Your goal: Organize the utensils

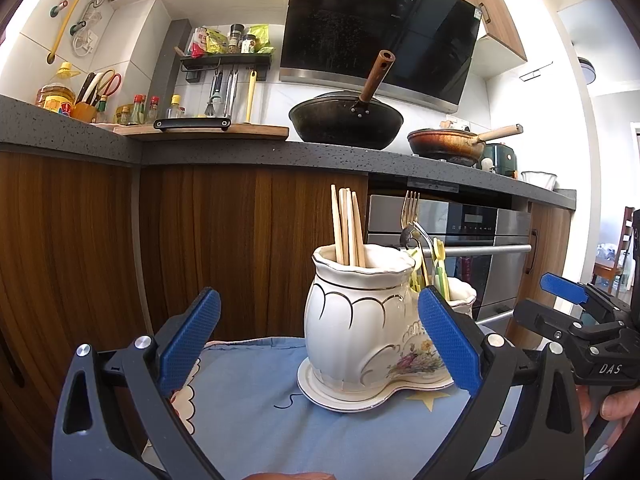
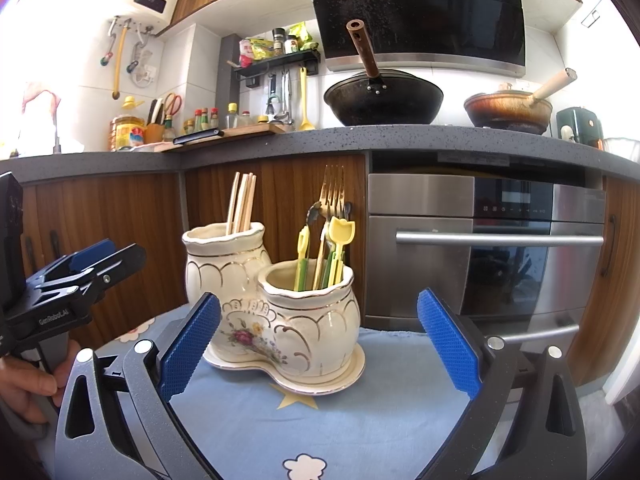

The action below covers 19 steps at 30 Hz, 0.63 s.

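A white ceramic double-pot utensil holder [image 1: 356, 332] [image 2: 280, 316] with gold trim stands on a blue cloth [image 1: 256, 412] [image 2: 340, 424]. Its taller pot holds several wooden chopsticks [image 1: 347, 226] [image 2: 241, 204]. Its lower pot holds forks [image 1: 410, 210] [image 2: 333, 190], a spoon and yellow-green plastic utensils [image 2: 340, 236]. My left gripper [image 1: 320, 340] is open and empty, just in front of the holder. My right gripper [image 2: 320, 340] is open and empty, also facing the holder. Each gripper shows at the edge of the other's view, the right one [image 1: 576, 320] and the left one [image 2: 80, 276].
Wooden cabinets [image 1: 200, 240] and a steel oven [image 2: 480, 248] stand behind the cloth-covered surface. The dark counter [image 1: 240, 148] above carries a black wok [image 1: 346, 120], a copper pan [image 2: 508, 110], a cutting board and bottles.
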Motion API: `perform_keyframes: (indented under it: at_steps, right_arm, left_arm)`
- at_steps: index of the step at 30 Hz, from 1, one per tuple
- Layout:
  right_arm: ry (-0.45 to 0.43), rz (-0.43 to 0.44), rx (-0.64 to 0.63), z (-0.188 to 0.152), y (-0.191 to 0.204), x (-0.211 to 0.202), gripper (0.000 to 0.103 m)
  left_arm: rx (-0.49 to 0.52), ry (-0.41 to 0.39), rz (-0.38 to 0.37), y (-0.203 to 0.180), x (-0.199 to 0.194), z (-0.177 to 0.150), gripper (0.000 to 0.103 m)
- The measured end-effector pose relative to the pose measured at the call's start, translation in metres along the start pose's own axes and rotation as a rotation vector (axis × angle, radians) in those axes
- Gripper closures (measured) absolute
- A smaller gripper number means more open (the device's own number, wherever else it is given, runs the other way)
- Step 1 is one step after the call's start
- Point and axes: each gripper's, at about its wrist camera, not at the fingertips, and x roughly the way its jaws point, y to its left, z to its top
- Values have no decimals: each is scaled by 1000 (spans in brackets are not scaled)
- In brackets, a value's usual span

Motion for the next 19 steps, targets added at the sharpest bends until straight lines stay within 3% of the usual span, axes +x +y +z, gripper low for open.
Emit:
perform_keyframes:
  at_steps: [19]
  right_arm:
    - [-1,0,0,0,0,0,5]
  left_arm:
    - [11,-7,-7,-4,-2,0,5]
